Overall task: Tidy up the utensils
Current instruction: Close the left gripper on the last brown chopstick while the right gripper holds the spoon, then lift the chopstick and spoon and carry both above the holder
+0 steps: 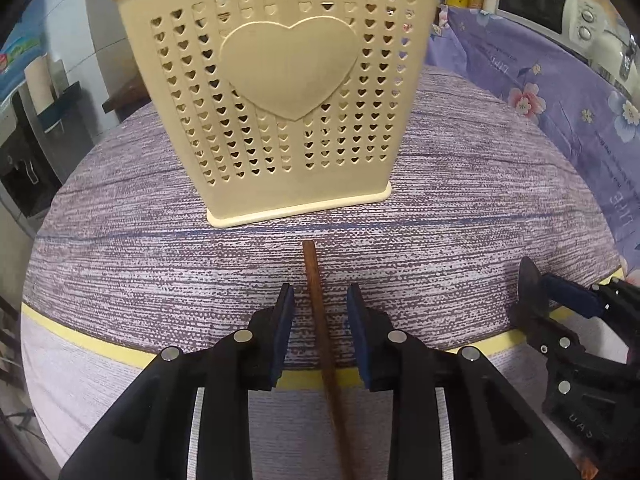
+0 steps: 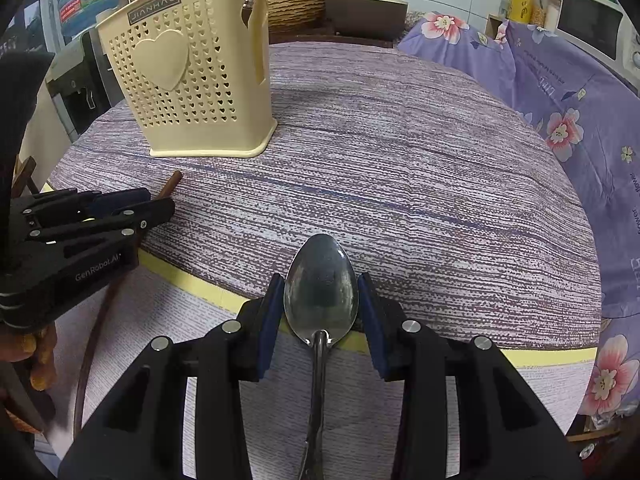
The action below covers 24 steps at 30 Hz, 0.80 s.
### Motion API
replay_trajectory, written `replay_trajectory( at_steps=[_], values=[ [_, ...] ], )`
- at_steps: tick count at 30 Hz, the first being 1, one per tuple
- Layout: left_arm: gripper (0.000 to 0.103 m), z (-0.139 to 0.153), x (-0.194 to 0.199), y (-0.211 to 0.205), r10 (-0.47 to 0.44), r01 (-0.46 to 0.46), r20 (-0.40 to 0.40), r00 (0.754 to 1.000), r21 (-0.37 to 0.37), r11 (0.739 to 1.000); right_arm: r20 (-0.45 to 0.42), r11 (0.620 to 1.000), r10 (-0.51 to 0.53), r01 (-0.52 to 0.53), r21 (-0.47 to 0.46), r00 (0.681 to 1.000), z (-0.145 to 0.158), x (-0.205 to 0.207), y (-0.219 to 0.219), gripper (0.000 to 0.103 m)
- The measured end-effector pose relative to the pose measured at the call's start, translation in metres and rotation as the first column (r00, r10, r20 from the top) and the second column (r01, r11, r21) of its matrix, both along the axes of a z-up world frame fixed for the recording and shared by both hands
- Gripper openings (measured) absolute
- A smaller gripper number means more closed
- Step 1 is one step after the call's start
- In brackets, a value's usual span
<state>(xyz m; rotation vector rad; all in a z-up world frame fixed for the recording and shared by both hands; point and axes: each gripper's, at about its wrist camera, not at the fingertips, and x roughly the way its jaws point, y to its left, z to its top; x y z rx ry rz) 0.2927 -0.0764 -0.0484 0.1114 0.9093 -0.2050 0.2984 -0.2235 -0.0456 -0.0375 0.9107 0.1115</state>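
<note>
A cream heart-patterned utensil holder (image 1: 288,92) (image 2: 192,80) stands upright on the striped purple tablecloth (image 1: 460,200), with dark handles poking from its top. A brown wooden chopstick (image 1: 316,304) lies pointing at the holder, its tip just short of the base. My left gripper (image 1: 321,312) (image 2: 160,204) straddles it, with a gap on each side of the stick. My right gripper (image 2: 321,300) (image 1: 536,292) is shut on the bowl of a metal spoon (image 2: 320,288), the pads touching both rims and the handle running back toward the camera.
A yellow tape line (image 1: 100,344) curves across the cloth near me. A floral purple cover (image 2: 560,120) drapes the right side, with a microwave (image 2: 592,28) behind it. A rice cooker (image 2: 360,4) and a woven basket (image 2: 296,8) sit beyond the far edge.
</note>
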Motion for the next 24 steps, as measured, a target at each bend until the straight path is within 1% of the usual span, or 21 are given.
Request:
replay_trajectory(
  at_steps=[2,3,7,9,12,17,20,24],
  values=[
    [0.027,0.000,-0.001,0.000,-0.010,0.010,0.001,1.000,0.010,1.000,0.000,1.000,0.000,0.000,0.000,1.000,0.000,0.000,0.000,0.038],
    [0.027,0.001,0.000,0.001,-0.011,0.011,-0.001,1.000,0.003,1.000,0.000,1.000,-0.001,0.001,0.000,1.000,0.000,0.000,0.000,0.038],
    [0.010,0.001,0.002,0.005,-0.002,0.002,0.000,1.000,-0.014,1.000,0.002,1.000,-0.001,0.001,0.002,1.000,0.000,0.000,-0.001,0.038],
    [0.009,0.001,0.002,0.010,0.004,-0.004,-0.004,1.000,-0.035,0.999,0.004,1.000,0.001,-0.001,-0.001,1.000,0.000,0.000,0.000,0.038],
    [0.009,0.001,0.001,0.010,0.006,-0.006,-0.007,1.000,-0.039,0.999,0.005,1.000,0.002,-0.002,-0.002,1.000,0.000,0.000,0.000,0.038],
    [0.008,0.002,0.003,0.011,0.016,-0.017,-0.008,1.000,-0.067,0.998,0.007,1.000,0.001,-0.001,0.007,1.000,0.001,0.001,0.000,0.038],
    [0.008,0.007,0.000,0.014,0.017,-0.016,0.009,1.000,-0.076,0.997,0.015,0.999,-0.004,0.003,0.033,1.000,0.003,0.001,-0.003,0.038],
    [0.008,0.026,-0.009,0.022,0.019,-0.011,0.052,0.998,-0.137,0.991,0.047,0.995,0.011,-0.016,0.096,0.999,0.016,-0.006,-0.005,0.038]
  ],
)
